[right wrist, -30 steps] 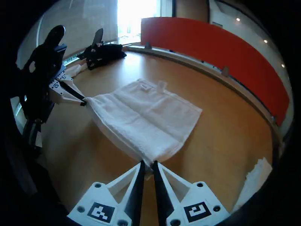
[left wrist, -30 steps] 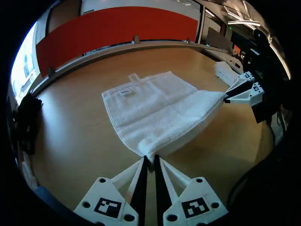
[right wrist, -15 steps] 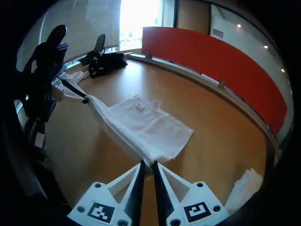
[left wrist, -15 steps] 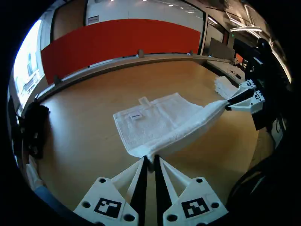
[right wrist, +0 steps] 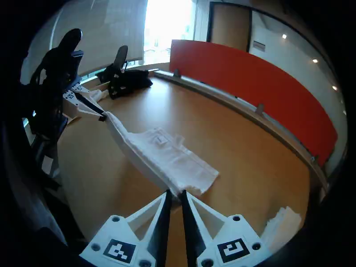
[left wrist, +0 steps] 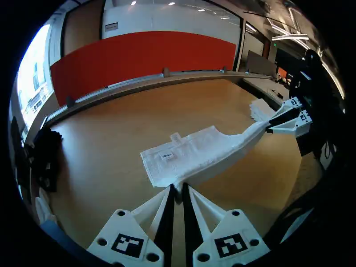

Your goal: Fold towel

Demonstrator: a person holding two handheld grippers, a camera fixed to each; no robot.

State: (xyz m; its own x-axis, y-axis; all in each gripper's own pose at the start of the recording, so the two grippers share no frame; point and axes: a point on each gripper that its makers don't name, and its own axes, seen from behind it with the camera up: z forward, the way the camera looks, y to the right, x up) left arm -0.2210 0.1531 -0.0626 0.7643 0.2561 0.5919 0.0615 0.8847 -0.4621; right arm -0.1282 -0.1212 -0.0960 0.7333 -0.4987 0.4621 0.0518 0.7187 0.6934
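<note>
My left tongs (left wrist: 177, 189) and right tongs (right wrist: 175, 193) each pinch a corner of the white towel (left wrist: 196, 153), its far part on the counter (left wrist: 102, 147).

I take this for an office, an open-plan or meeting area. In the left gripper view, a long red divider screen (left wrist: 142, 53) runs along the far edge of a broad wooden desk (left wrist: 111, 133) at twelve o'clock. Recessed ceiling lights (left wrist: 151, 3) sit above it, strip lights (left wrist: 289, 37) hang at two o'clock, and a bright window (left wrist: 31, 89) stands at nine o'clock.
</note>
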